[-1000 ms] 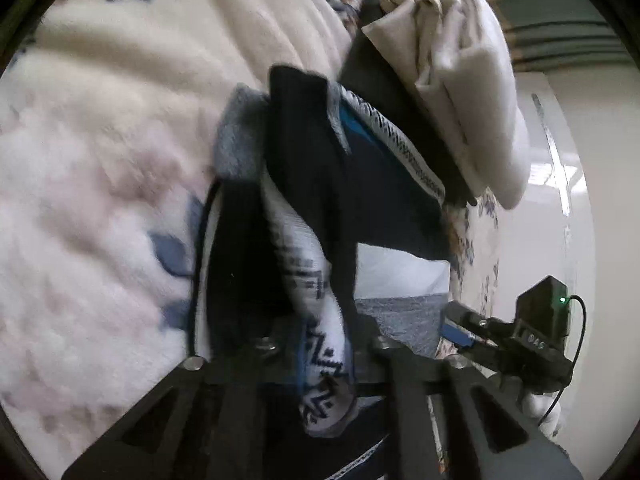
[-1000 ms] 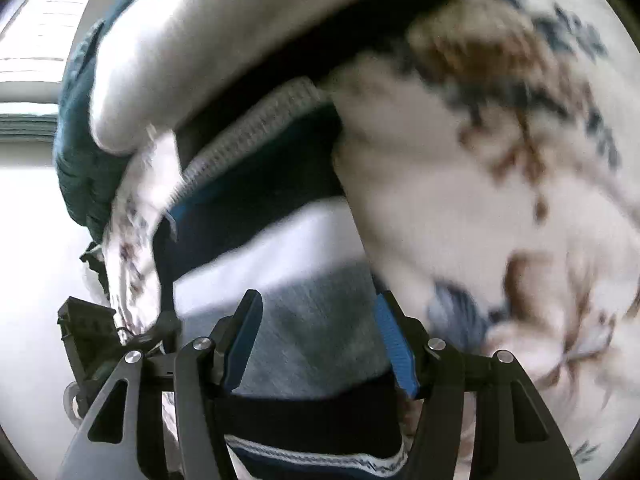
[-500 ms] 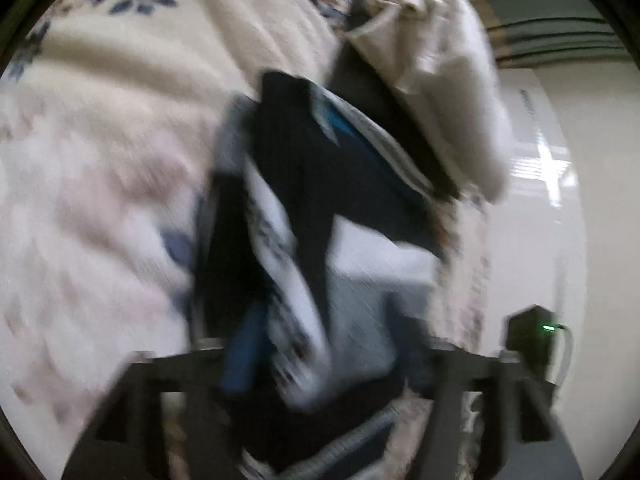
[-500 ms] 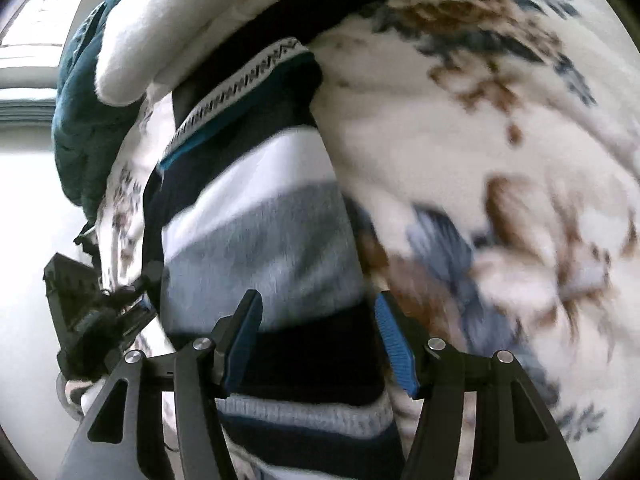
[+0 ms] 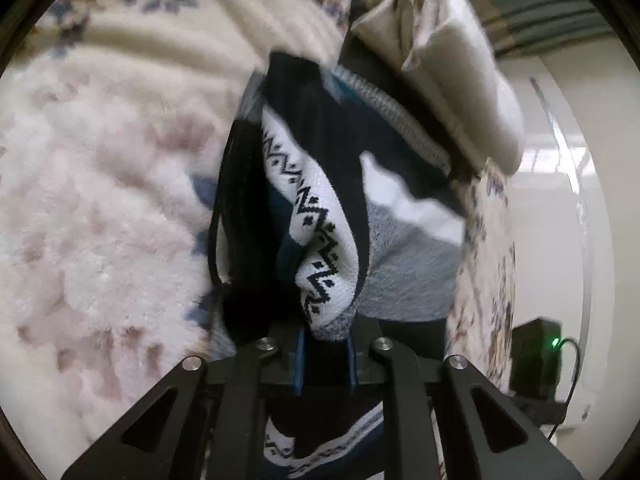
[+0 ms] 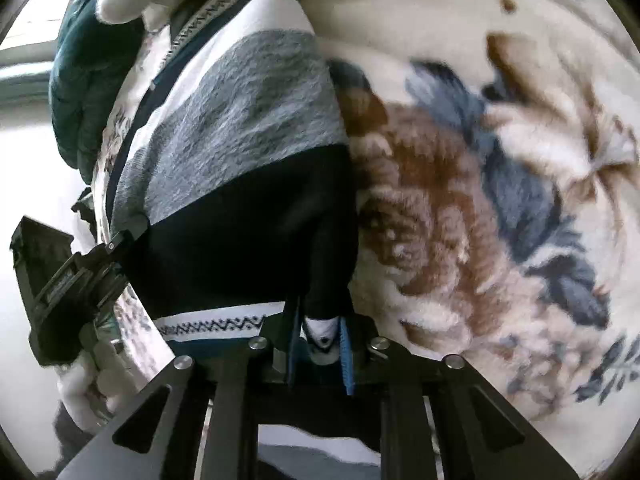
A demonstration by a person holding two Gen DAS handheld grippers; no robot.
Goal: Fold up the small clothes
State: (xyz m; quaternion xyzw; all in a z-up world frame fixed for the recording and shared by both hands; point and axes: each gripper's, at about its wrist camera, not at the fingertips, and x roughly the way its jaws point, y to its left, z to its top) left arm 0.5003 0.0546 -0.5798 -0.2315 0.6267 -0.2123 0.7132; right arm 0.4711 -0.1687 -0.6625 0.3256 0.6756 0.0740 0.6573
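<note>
Both grippers have just been closing; the left gripper (image 5: pixel 324 354) now pinches a patterned fold of the striped knit sweater (image 5: pixel 404 264), the right gripper (image 6: pixel 320 354) its hem edge; that sweater lies on a floral fleece blanket (image 6: pixel 500 184) beside a cream garment (image 5: pixel 452 80).

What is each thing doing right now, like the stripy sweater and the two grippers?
Striped sweater: bunched up on the blanket, pinched by both grippers.
Left gripper: just closed, clamped on a patterned fold of the sweater.
Right gripper: just closed, clamped on the sweater's edge.
Floral blanket: spread out under the sweater.
Cream cloth: folded, lying beyond the sweater.
</note>
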